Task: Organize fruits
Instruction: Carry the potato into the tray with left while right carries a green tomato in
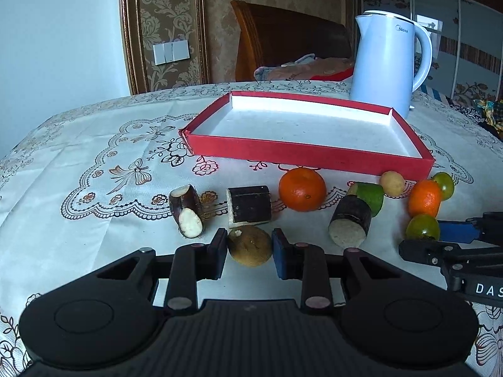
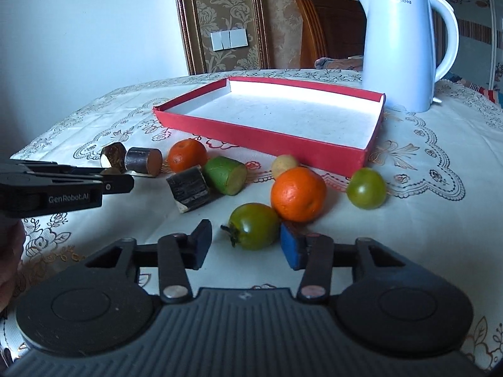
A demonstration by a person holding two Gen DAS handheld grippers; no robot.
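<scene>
Left claw (image 1: 250,245) stands open around a brown fruit (image 1: 250,245); right claw (image 2: 246,243) open around a green tomato (image 2: 255,226).

We cannot see the lower back of the brown fruit (image 1: 250,246), which sits between the left gripper (image 1: 250,251) fingers, and we cannot tell whether the pads touch it. In the right wrist view that gripper's body covers most of the same fruit (image 2: 110,171). The right gripper (image 1: 440,238) is cut off by the picture's edge in the left wrist view, and it hides the base of the green tomato (image 1: 422,227). The kettle (image 1: 388,59) blocks part of the bedding behind it. The kettle's brand lettering (image 2: 405,0) is partly washed out.
</scene>
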